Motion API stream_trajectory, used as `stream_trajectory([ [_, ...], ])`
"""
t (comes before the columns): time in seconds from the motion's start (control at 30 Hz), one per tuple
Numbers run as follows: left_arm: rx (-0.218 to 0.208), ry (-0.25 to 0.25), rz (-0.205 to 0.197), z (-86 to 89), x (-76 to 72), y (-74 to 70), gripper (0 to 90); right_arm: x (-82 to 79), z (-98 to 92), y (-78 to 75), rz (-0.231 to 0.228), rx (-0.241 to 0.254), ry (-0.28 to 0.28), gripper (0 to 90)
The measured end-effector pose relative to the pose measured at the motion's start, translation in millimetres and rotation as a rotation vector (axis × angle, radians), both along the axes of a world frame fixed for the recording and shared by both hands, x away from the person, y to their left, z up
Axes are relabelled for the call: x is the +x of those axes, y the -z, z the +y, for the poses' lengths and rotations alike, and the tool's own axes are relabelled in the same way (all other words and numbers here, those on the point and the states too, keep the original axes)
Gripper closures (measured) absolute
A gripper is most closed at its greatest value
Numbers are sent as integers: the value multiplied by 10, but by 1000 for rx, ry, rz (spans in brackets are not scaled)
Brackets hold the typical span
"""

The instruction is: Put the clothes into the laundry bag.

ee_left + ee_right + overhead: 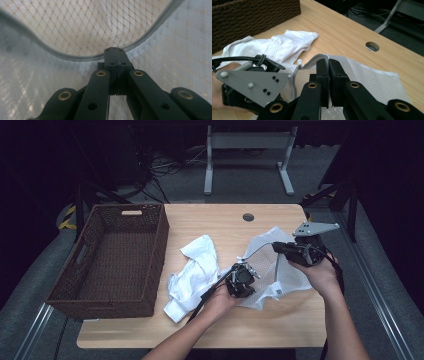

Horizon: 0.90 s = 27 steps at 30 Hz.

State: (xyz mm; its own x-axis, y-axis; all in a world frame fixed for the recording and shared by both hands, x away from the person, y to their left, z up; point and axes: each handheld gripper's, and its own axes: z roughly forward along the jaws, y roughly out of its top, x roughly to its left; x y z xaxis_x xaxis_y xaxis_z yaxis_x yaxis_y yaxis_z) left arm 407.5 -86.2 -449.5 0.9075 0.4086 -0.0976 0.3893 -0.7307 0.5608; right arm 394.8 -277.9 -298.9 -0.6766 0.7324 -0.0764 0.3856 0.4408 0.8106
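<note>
Centrally on the wooden table (210,220) lies a white mesh bag (287,280), its zippered mouth held at two points. Left gripper (241,281), jaws closed, pinches the grey zipper edge (75,57) at the near-left; right gripper (295,251), jaws closed on the mesh rim, holds the far-right side higher. White shirt (192,275) lies just left of the bag, nearer the left gripper, between bag and wicker basket (117,257).

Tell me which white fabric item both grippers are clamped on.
The mesh laundry bag with the grey zipper edge, right of the crumpled white shirt, which lies untouched.
</note>
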Motion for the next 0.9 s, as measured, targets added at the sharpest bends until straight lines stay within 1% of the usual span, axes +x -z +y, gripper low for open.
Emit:
stream_trajectory([
  [0.07,5,3,-2,-5,-2,-3,900,7,-21,-18,-5,11,4,869],
  [0.13,5,2,0,-6,0,-4,900,12,-25,-15,-7,9,3,869],
  [0.2,-1,2,7,3,16,-3,900,20,-18,9,3,7,3,869],
  [0.23,-6,-4,18,5,16,-1,900,26,-14,24,5,3,3,869],
  [0.4,-7,7,23,14,38,-2,899,44,-9,64,9,1,0,869],
  [0.47,-11,2,32,17,43,-3,898,47,-11,76,12,0,0,869],
  [0.53,-10,18,42,26,42,-18,876,51,-16,88,16,1,0,869],
  [0.57,-12,15,38,37,38,-32,864,53,-20,91,16,2,3,869],
  [0.6,-22,14,50,49,31,-49,852,54,-25,92,19,4,6,869],
  [0.63,-38,20,52,75,29,-87,843,56,-30,93,17,6,6,869],
  [0.67,-40,25,47,100,29,-128,822,61,-37,92,12,7,3,869],
  [0.7,-54,22,47,123,18,-163,806,59,-38,91,14,12,6,869],
  [0.77,-62,28,57,179,-3,-240,781,62,-44,92,16,14,4,869],
  [0.83,-64,32,55,252,-25,-309,730,65,-46,99,18,14,5,869],
  [0.9,-77,24,57,337,-43,-365,672,70,-47,107,20,16,4,868],
])
